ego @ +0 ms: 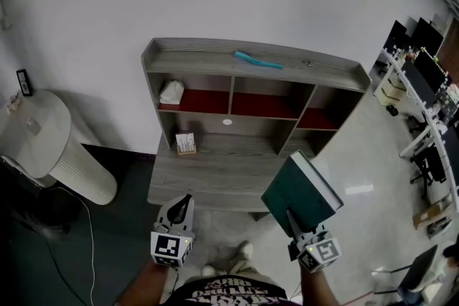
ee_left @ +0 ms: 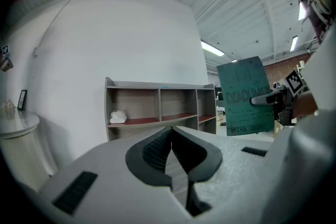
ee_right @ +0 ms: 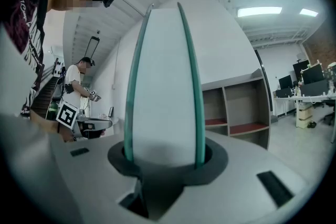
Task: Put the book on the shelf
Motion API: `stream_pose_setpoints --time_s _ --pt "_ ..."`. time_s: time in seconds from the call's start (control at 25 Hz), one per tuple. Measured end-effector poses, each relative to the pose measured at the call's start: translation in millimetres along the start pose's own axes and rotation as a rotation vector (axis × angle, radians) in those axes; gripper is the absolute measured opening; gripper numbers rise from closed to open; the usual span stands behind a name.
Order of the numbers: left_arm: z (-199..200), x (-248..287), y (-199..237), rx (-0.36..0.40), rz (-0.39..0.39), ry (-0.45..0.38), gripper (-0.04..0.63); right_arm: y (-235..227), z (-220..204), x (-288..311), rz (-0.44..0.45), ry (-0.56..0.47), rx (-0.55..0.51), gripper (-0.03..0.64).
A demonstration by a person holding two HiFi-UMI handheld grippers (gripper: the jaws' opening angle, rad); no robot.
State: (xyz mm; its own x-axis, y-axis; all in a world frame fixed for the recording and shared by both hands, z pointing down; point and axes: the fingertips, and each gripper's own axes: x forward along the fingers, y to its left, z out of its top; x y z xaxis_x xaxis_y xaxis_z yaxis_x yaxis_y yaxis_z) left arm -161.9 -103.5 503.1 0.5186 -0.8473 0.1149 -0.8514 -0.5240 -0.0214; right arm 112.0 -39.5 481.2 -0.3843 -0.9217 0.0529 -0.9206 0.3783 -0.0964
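Note:
A thick green-covered book (ego: 301,191) stands upright in my right gripper (ego: 292,220), whose jaws are shut on its lower edge. In the right gripper view the book's white page block (ee_right: 164,86) fills the middle between its green covers. The grey shelf unit (ego: 251,67) with red-floored compartments stands ahead against the white wall. My left gripper (ego: 183,205) is low at the left, in front of the shelf's lower ledge, shut with nothing in it. From the left gripper view the book (ee_left: 247,97) shows at the right, beside the shelf (ee_left: 157,105).
On the shelf's top lies a teal object (ego: 258,60). A white crumpled thing (ego: 171,92) sits in the left compartment and a small box (ego: 186,144) on the lower ledge. A white ribbed cylinder (ego: 61,147) stands at the left. Desks with monitors (ego: 423,75) line the right.

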Motion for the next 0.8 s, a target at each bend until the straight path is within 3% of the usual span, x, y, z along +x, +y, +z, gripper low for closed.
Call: stream_pose_setpoints --time_s 0.8 --pt "-8.6 46.9 11.7 0.002 0.012 0.045 0.007 -32.6 4.5 46.4 0.009 0.021 0.063 0.163"
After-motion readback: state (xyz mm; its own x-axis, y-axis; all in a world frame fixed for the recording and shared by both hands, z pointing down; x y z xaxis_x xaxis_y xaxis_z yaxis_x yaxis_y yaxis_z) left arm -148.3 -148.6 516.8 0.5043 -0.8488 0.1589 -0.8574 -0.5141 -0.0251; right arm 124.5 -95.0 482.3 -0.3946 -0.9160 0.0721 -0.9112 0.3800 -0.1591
